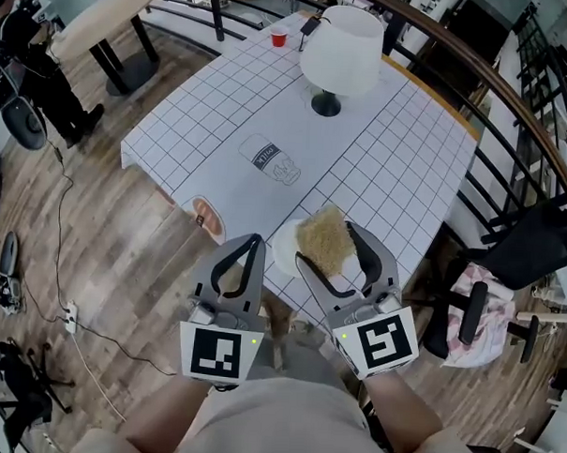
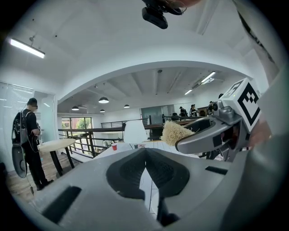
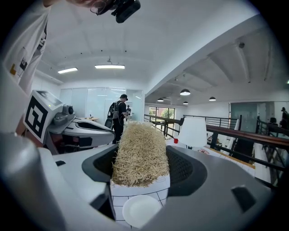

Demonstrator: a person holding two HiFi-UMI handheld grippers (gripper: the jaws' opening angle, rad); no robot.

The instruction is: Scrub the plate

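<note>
A small white plate (image 1: 282, 252) lies at the near edge of the grid-pattern table (image 1: 389, 169), half hidden under a straw-coloured fibre scrubber (image 1: 323, 234). My right gripper (image 1: 325, 243) is shut on that scrubber and holds it just above the plate. In the right gripper view the scrubber (image 3: 141, 153) fills the jaws of the right gripper (image 3: 141, 155), with the plate (image 3: 140, 210) below. My left gripper (image 1: 256, 240) hangs left of the plate, off the table edge, shut and empty. The left gripper view shows the left gripper (image 2: 145, 155) with jaws together and the scrubber (image 2: 171, 132) to the right.
On the table are a white lamp (image 1: 341, 50) at the far side, a red cup (image 1: 279, 39), a flat white bottle (image 1: 272, 161) in the middle and a small brown item (image 1: 207, 215) at the left edge. A chair with cloth (image 1: 477, 314) stands right. A person (image 1: 37, 60) stands far left.
</note>
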